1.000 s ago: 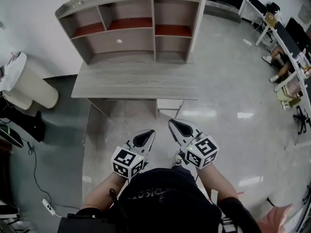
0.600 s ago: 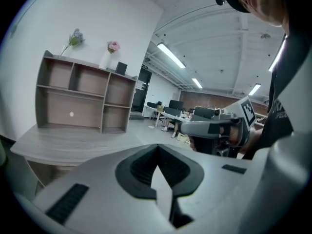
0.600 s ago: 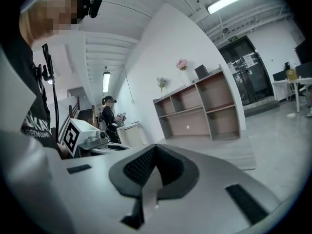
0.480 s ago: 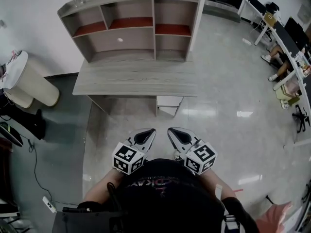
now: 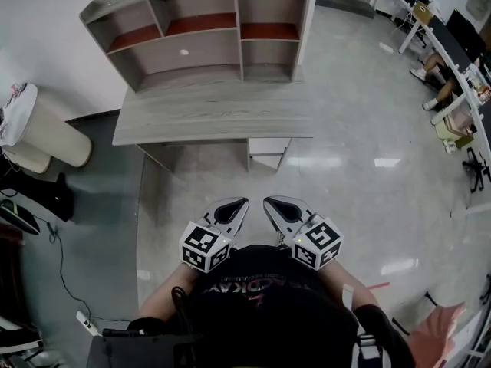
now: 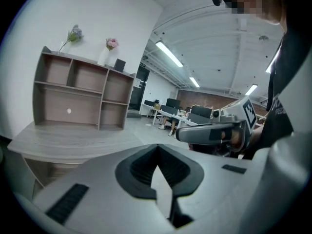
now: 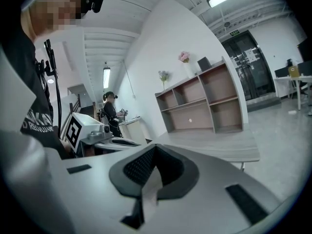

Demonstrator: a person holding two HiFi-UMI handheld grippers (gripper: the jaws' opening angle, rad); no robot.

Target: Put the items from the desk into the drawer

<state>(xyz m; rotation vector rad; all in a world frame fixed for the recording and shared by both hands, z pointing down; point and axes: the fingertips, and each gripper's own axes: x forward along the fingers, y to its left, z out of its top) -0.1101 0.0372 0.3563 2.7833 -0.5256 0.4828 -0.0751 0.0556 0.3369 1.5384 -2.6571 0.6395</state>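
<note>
The grey wooden desk (image 5: pixel 207 117) with its shelf unit (image 5: pixel 199 33) stands across the floor from me, well out of reach. I see nothing lying on its top. A white drawer unit (image 5: pixel 268 147) hangs under the desk's right part; whether it is open I cannot tell. My left gripper (image 5: pixel 238 203) and right gripper (image 5: pixel 270 202) are held side by side close to my body, above the floor. Both are shut, with nothing between the jaws. In the left gripper view the left gripper (image 6: pixel 157 175) points at the desk (image 6: pixel 73 140); the right gripper (image 7: pixel 147 178) does the same.
A white cylindrical bin (image 5: pixel 42 133) and a black bag (image 5: pixel 42 194) stand left of the desk. A cable and power strip (image 5: pixel 86 324) lie on the floor at the left. Office desks with a seated person (image 5: pixel 441 90) fill the far right. Another person (image 7: pixel 111 112) stands at the left.
Both grippers have drawn slightly closer together and stayed shut. My head view has shifted a little, so the desk sits higher in the picture.
</note>
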